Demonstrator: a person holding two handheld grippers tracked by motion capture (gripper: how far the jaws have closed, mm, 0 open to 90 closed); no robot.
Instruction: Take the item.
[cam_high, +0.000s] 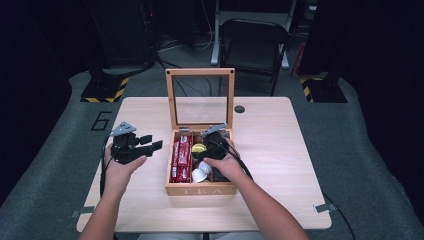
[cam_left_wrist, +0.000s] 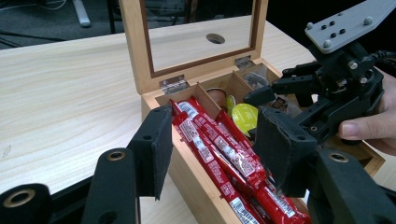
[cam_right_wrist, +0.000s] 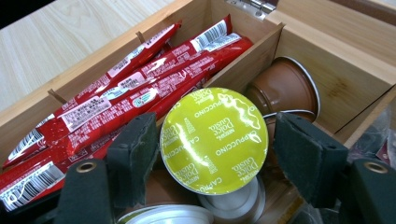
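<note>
- High view: table (cam_high: 280, 150) of pale wood with a wooden box (cam_high: 200, 188) in the middle, its glass lid (cam_high: 201, 97) standing upright. The left compartment holds red sachets (cam_high: 182, 152); the middle one holds capsules, a yellow-green capsule (cam_high: 199, 148) among them. The right gripper (cam_high: 212, 142) reaches down into the middle compartment, at the yellow-green capsule. The left gripper (cam_high: 150, 142) is held above the table, left of the box and apart from it, jaws apart.
- Left gripper view: the two black jaws stand well apart with nothing between their pads, pointed at the box (cam_left_wrist: 187, 179). Red sachets (cam_left_wrist: 219, 156) lie lengthwise in the near compartment. Beyond them sits the yellow-green capsule (cam_left_wrist: 245, 116), with the right gripper (cam_left_wrist: 275, 95) just over it, held by a hand (cam_left_wrist: 373, 128).
- Right gripper view: the yellow-green capsule (cam_right_wrist: 215, 140), foil lid up, lies between the two jaws, on top of other capsules. The jaws are apart, one on each side; I cannot tell whether the pads touch it. A brown capsule (cam_right_wrist: 285, 88) lies on its side behind it. Red sachets (cam_right_wrist: 130, 98) lie beyond the divider.
</note>
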